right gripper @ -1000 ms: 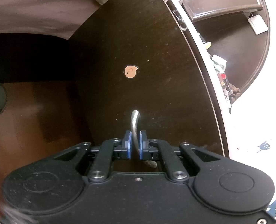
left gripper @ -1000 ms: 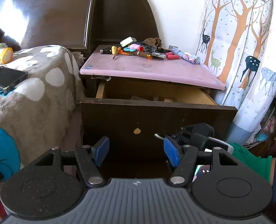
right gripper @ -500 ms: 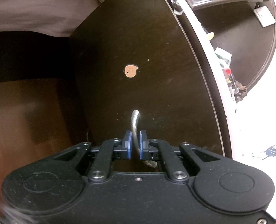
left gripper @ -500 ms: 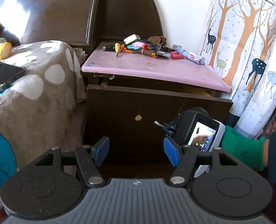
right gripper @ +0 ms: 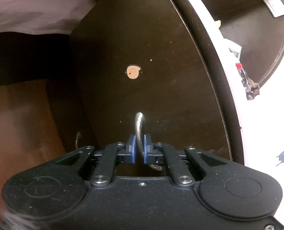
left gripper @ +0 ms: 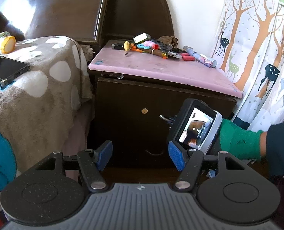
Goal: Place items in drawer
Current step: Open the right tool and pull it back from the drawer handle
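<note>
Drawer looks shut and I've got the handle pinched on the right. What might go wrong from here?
1. The right gripper is clamped on the thin metal handle. Pulling away before it opens would likely drag the drawer out again.
2. The tools and small items lie on the pink top, so the job looks unfinished with the drawer shut.
3. The left gripper hangs open and empty near the right one. Their paths may cross.

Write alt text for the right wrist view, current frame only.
The right tool is clamped on the curved metal handle of a dark wooden drawer front, which bears a small tan sticker. A pale tabletop edge curves along the right.
</note>
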{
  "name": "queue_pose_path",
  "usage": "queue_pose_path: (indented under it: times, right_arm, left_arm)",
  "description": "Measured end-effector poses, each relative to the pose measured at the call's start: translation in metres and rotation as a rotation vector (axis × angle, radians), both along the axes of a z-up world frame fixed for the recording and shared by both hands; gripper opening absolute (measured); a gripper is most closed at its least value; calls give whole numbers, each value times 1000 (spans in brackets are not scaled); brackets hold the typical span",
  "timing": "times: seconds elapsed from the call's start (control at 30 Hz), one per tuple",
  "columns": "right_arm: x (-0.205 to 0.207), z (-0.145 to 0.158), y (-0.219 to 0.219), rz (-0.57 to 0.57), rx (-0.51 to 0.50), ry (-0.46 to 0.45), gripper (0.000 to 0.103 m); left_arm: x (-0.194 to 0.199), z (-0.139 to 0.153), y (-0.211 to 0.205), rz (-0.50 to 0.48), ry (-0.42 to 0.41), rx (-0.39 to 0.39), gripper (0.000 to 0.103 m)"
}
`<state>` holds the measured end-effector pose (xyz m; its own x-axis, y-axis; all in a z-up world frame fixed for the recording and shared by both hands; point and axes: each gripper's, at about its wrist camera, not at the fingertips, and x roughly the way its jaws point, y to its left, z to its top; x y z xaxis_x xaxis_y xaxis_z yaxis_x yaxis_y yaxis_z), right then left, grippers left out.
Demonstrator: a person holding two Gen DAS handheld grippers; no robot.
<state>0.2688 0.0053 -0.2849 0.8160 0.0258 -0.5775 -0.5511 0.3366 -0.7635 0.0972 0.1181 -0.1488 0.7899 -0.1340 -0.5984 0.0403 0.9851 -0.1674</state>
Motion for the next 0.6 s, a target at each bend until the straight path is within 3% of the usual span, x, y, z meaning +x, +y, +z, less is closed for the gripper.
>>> queue_pose_path:
  times: [0.13, 0.27, 0.33, 0.4, 0.43, 0.53, 0.6]
  right_arm:
    - [8, -2, -1, 17, -18, 12, 0]
    - [17, 4, 0, 14, -13, 85, 1]
    - [17, 8, -2, 10, -8, 131, 11]
    - [16, 17, -9, -6, 20, 172, 46]
    - [15, 22, -14, -17, 38, 184, 54]
    - [7, 34, -30, -90, 101, 232, 57]
    - [-3, 41, -44, -156, 154, 273, 70]
  left_arm:
    - [1, 0, 0, 0, 2, 0, 64]
    - [1, 0, -1, 0, 2, 4, 64]
    - [1, 0, -1, 1, 1, 6, 64]
    - [0, 1, -2, 1, 0, 8, 64]
    - [0, 1, -3, 1, 0, 11, 64]
    - [-2, 1, -6, -5, -1, 23, 64]
    - [-3, 1, -9, -12, 2, 37, 64]
